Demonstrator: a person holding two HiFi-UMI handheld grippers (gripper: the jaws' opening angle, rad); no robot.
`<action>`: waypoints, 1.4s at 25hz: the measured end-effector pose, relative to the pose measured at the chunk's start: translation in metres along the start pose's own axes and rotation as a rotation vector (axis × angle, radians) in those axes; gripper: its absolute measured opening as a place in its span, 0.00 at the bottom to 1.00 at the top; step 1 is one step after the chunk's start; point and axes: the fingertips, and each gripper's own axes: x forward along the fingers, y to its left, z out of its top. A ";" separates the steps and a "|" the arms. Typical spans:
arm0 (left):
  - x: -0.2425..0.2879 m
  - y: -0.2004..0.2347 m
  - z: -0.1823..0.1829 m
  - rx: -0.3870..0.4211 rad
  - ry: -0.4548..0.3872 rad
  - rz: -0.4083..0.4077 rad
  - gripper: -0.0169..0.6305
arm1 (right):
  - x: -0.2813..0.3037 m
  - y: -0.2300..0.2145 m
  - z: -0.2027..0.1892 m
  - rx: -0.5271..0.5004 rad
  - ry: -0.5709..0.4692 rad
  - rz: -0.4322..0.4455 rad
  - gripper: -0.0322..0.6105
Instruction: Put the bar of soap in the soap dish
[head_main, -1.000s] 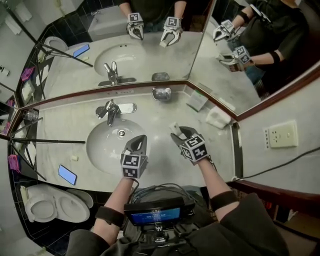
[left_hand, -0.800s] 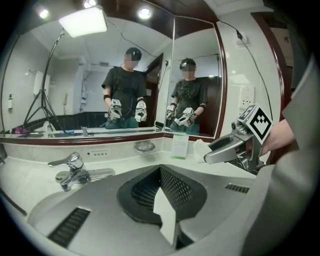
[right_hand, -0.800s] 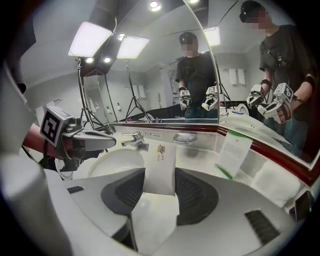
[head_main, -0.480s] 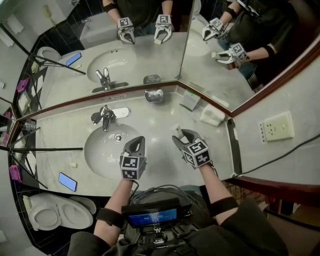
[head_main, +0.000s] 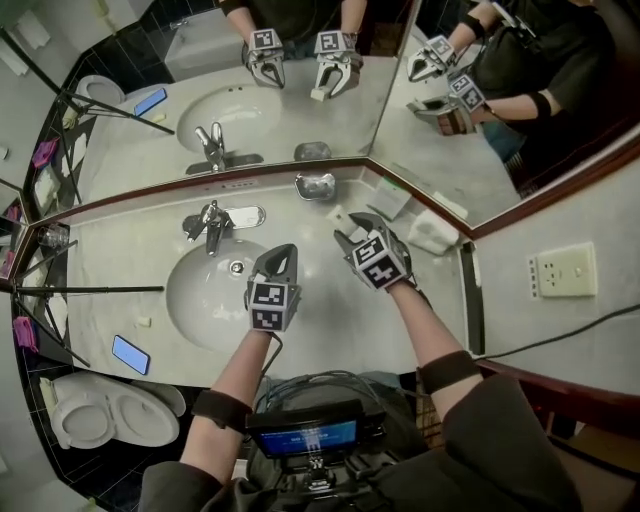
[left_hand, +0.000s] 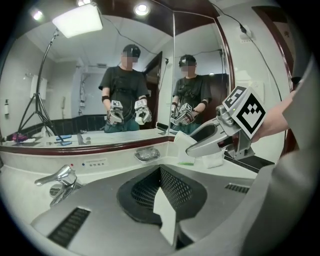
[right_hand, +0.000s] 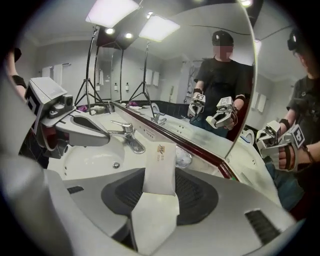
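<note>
Right tongs (head_main: 350, 232) were clamped on the bar of soap (right_hand: 160, 167), a white wrapped piece with a small gold mark, gripped by its lower end so that most of it stood out past the jaw tips. It hung above the worktop (head_main: 320, 325), carried in the air and short of the soap dish (head_main: 316, 186), which sat at the back edge against the mirror (head_main: 300, 110). In the right gripper view the dish showed just behind the top of the bar. Left tongs (head_main: 283, 257) had their jaws together with nothing between them, and hovered over the near rim of the sink basin (head_main: 205, 290), with the faucet (head_main: 210, 225) beyond.

The hold looked like the weak spot. With only one end pinched and a smooth wrapper, the bar could pivot or slide out if it were swung or tipped sharply. The dish was small and shallow and set tight under the mirror, so a long reach could knock the jaw tips into the glass or shove the dish along the ledge. Letting go too high could make the bar bounce out onto the worktop or toward the basin.

Against the picture a second earlier, the right tongs had travelled away from the person toward the dish and rolled somewhat, the soap going with them. The left tongs had also edged forward, jaws as before.
</note>
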 end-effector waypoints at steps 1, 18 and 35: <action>0.006 0.004 0.004 0.001 -0.002 0.002 0.03 | 0.010 -0.005 0.004 -0.027 0.014 0.000 0.35; 0.110 0.045 0.012 0.027 0.075 0.005 0.03 | 0.134 -0.051 0.008 -0.203 0.270 0.060 0.35; 0.125 0.049 0.005 -0.008 0.109 0.003 0.03 | 0.157 -0.056 0.009 -0.312 0.309 0.042 0.40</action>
